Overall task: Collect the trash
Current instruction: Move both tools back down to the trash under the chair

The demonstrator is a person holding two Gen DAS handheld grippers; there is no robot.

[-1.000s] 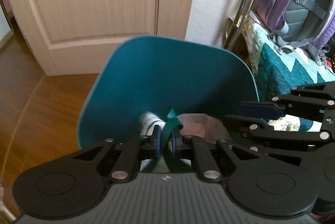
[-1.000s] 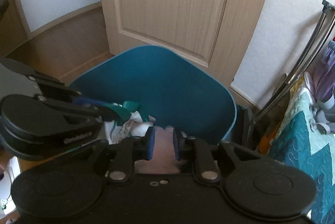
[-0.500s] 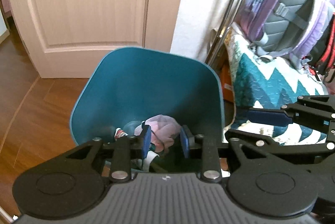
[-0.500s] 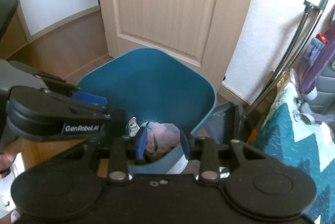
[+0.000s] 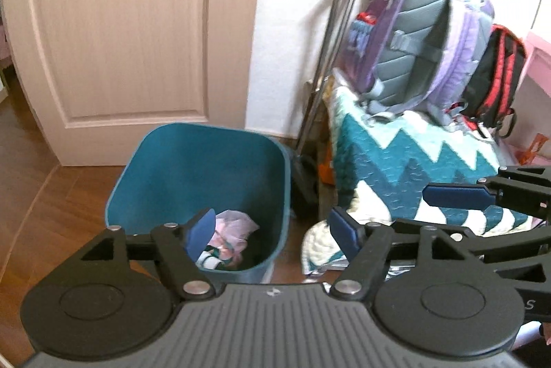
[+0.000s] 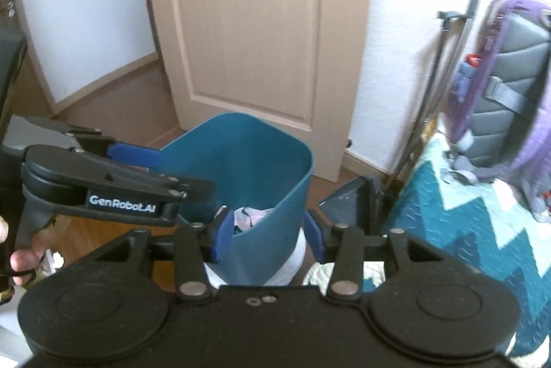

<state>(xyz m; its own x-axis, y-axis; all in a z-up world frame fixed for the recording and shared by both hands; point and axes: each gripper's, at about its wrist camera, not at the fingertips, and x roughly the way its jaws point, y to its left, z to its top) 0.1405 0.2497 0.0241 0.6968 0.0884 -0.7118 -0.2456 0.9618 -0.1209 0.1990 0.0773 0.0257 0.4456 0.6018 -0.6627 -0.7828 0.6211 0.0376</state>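
Trash (image 5: 230,237) sits in the bin (image 5: 206,168), door (image 5: 113,23) behind it, backpack (image 5: 420,41) on the quilt (image 5: 396,168) to its right.

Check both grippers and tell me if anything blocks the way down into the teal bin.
Nothing visible does. The square teal plastic bin is uncovered, crumpled pink and white trash lying at its bottom. The left gripper and right gripper are both open and empty above it.

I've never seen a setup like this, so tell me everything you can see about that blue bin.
The bin is teal-blue, looks like smooth plastic, with rounded corners and an open top. It stands upright on the wooden floor, just before the door. Crumpled pinkish and white trash lies at its bottom. Neither gripper touches it.
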